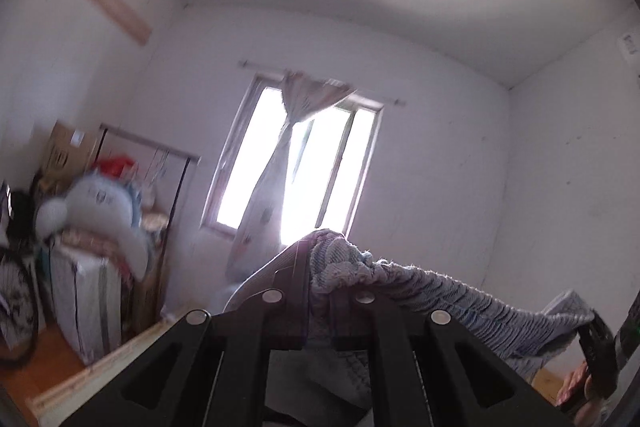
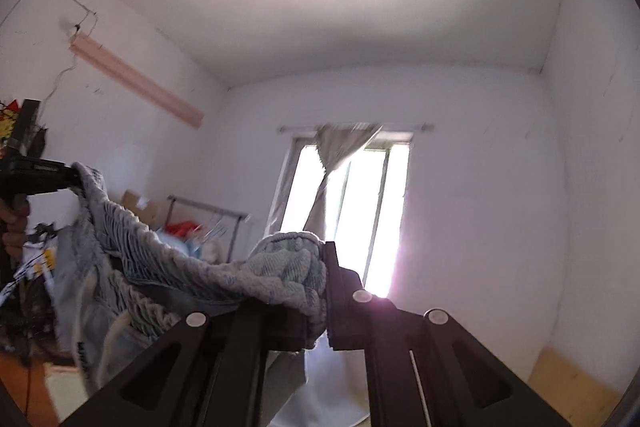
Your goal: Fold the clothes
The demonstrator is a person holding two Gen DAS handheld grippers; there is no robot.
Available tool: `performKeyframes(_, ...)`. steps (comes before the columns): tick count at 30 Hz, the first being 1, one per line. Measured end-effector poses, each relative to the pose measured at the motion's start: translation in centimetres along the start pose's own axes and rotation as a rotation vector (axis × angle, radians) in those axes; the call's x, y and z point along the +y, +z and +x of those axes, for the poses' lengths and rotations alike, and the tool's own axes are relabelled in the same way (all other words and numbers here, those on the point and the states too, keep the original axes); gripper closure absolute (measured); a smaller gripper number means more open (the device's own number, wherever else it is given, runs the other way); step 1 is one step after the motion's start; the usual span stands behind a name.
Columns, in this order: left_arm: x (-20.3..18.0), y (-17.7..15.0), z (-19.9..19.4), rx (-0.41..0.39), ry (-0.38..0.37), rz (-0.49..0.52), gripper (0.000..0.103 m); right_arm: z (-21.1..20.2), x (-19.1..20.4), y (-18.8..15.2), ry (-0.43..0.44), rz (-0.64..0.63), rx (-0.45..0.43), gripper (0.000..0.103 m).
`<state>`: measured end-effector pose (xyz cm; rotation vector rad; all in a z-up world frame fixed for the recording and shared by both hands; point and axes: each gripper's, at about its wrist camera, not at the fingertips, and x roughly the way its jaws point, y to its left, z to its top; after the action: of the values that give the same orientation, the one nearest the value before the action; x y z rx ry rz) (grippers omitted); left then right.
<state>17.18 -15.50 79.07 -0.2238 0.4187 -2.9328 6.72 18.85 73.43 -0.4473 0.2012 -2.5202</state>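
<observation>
Both cameras tilted up at ceiling and far wall; window with a tied curtain straight ahead.

Left tool: clamped onto a bunched edge of a light blue-grey crinkled garment. Cloth wads between the jaws at the tip and trails off to the right.

Right tool: also clamped on the same garment, a thick wad pressed against its right-hand finger.

Garment is held aloft between the two tools, its gathered edge sagging in a shallow curve from one to the other, the rest hanging below. No laying surface shows clearly under it. In the right wrist view the left tool shows at the far left edge with a hand on its grip; in the left wrist view the right tool shows at the lower right.

Stage, as a judgement: cloth is lifted and spread. That fits either a shake-out before laying flat or carrying one edge over for a fold. Cannot settle which.

Risks:
- Both grips take a wad, not a clean single edge. Layers could slide out unevenly, leaving a skewed fold line.
- Edge is slack. The sag could drop the cloth in creases when lowered.
- Pulling the tools apart too hard could tug the stretchy-looking crinkle fabric free of one jaw.
- Clutter at far left, clothes rack and piled bedding, is well apart; snag risk looks low.
</observation>
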Motion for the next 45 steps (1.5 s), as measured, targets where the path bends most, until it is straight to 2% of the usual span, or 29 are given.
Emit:
performKeyframes(3, -3.0, 2.2, -1.0, -0.019, -0.049, 0.017, 0.098, -0.6, -1.8, 4.4, -0.072, -0.038, -0.018, 0.099)
performKeyframes(5, -4.8, 3.0, -1.4, -0.028, -0.083, 0.033, 0.098, -1.5, -2.7, 5.5, -0.109, -0.060, -0.017, 0.099)
performKeyframes(14, -7.4, -3.1, 1.5, 0.033, -0.231, 0.009, 0.098, -6.3, -6.7, 8.9, -0.263, -0.154, 0.002, 0.099)
performKeyframes(17, -8.2, -6.4, 3.6, 0.096, -0.272, 0.007, 0.098, -7.9, -8.0, 10.0, -0.314, -0.186, 0.008, 0.099)
performKeyframes(21, -10.9, -9.2, 4.7, 0.163, -0.311, 0.027, 0.098, -9.0, -10.2, 8.5, -0.365, -0.182, 0.042, 0.099)
performKeyframes(26, -13.1, -11.2, 5.8, 0.206, -0.335, 0.032, 0.098, -10.1, -12.3, 7.1, -0.403, -0.171, 0.069, 0.099)
performKeyframes(36, -14.5, -10.9, 6.6, 0.210, -0.344, 0.038, 0.098, -11.1, -13.3, 6.3, -0.423, -0.179, 0.087, 0.099)
performKeyframes(45, -17.6, -11.4, 6.7, 0.231, -0.383, 0.070, 0.098, -11.5, -16.3, 5.1, -0.458, -0.146, 0.111, 0.099)
